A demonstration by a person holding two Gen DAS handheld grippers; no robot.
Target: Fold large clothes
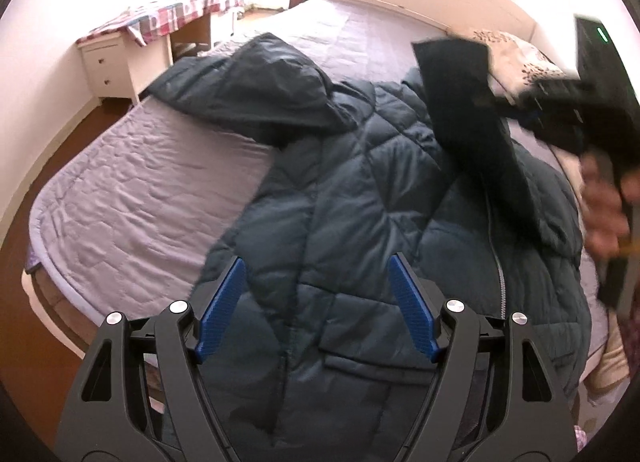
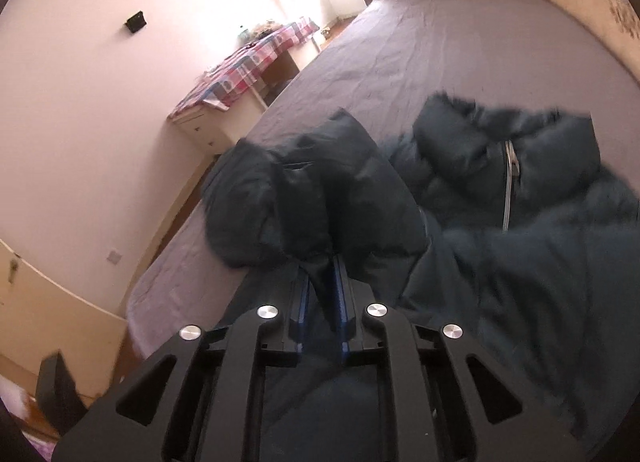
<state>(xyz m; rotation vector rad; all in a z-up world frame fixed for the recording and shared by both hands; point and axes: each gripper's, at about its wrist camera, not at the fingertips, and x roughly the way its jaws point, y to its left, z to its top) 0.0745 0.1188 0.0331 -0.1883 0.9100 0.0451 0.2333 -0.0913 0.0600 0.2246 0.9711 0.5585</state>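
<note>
The coat point(image 1: 352, 190) lies spread across the bed point(image 1: 132, 190), dark, quilted and zipped, its hood point(image 1: 256, 82) thrown out towards the far side of the bed and one sleeve folded across its front.

My left gripper point(image 1: 316, 302) hangs over the coat's lower half with its jaws wide apart. The blue pads point(image 1: 218, 314) stand clear on either side of the quilting and grip nothing.

My right gripper point(image 2: 322, 294) is at the coat's sleeve point(image 2: 304, 202). Its jaws are narrow, drawn in on a fold of the dark cloth, which bunches up and fans out just beyond the pads. This view is blurred, so I think the pads press the cloth, though I cannot see the contact sharply. From the left view the same gripper point(image 1: 504, 100) shows above the coat's right side, a dark flap of sleeve point(image 1: 480, 122) raised in it and a hand point(image 1: 604, 206) behind.

The coat's collar and zip point(image 2: 510, 182) lie beside the lifted sleeve. Beyond the bed stands a desk point(image 2: 240, 70) under a checked cloth.
</note>
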